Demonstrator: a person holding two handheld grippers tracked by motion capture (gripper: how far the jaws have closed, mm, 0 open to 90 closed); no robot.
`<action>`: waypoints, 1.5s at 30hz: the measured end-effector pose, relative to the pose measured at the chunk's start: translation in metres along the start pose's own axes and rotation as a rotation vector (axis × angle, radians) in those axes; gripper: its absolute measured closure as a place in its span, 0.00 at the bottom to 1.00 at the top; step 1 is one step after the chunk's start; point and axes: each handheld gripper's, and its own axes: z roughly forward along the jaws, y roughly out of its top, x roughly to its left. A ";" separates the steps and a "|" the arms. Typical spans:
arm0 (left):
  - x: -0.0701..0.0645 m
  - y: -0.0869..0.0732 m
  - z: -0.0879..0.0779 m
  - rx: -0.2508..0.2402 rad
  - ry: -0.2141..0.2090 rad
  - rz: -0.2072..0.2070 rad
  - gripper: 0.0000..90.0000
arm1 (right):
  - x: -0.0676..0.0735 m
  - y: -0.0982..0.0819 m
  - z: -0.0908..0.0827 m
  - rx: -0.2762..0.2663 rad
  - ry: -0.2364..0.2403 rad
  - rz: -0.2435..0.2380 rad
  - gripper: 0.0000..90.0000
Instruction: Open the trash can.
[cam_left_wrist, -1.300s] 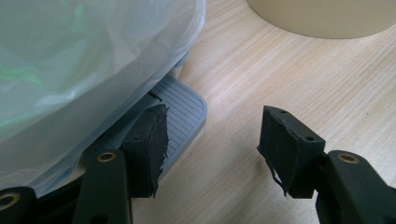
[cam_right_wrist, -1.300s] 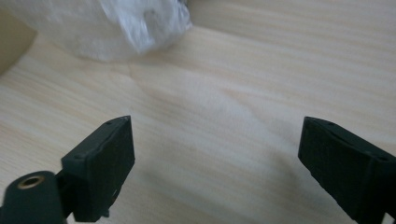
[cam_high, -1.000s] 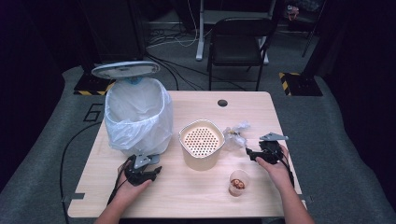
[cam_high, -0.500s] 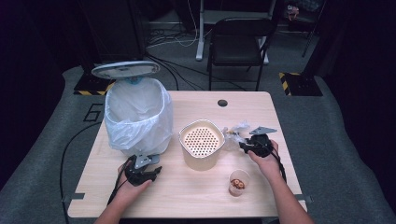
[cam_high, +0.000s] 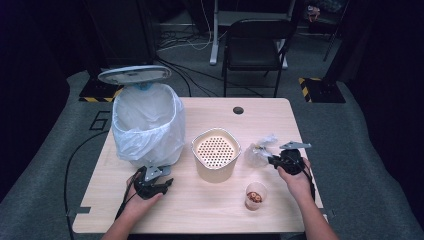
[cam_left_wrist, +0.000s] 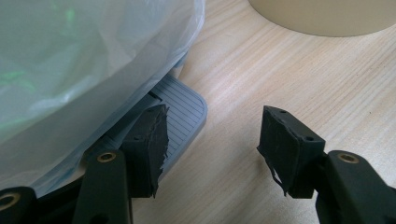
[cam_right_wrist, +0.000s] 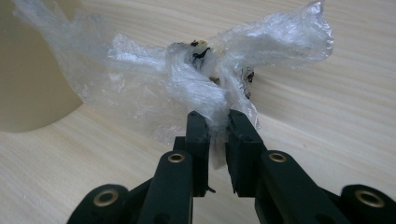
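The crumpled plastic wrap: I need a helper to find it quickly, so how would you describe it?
Start at the cream perforated container mid-table. To its right lies the crumpled plastic wrap, pinched in the right gripper. Unlike the small clear cup nearer the person, it is a shapeless, see-through wad with dark scraps inside.

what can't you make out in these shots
- Bin inside: in the high view the white liner and the raised lid hide what it holds.
- Plastic wrap pinched by the right gripper: dark bits inside, too crumpled to name.
- Cup: brown contents too small in the high view.
- Pedal: in the left gripper view the liner covers its rear; left gripper jaws stand apart, one by it, contact unclear.
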 end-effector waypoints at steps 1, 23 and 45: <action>0.000 0.000 0.000 0.000 -0.001 -0.001 0.47 | -0.002 -0.003 -0.004 -0.001 -0.004 0.008 0.89; -0.001 0.000 0.000 0.001 0.007 0.002 0.47 | 0.016 0.004 -0.022 -0.062 0.003 -0.082 0.19; 0.000 0.000 0.000 0.001 0.003 0.001 0.47 | 0.039 0.010 0.001 -0.021 0.001 -0.173 0.03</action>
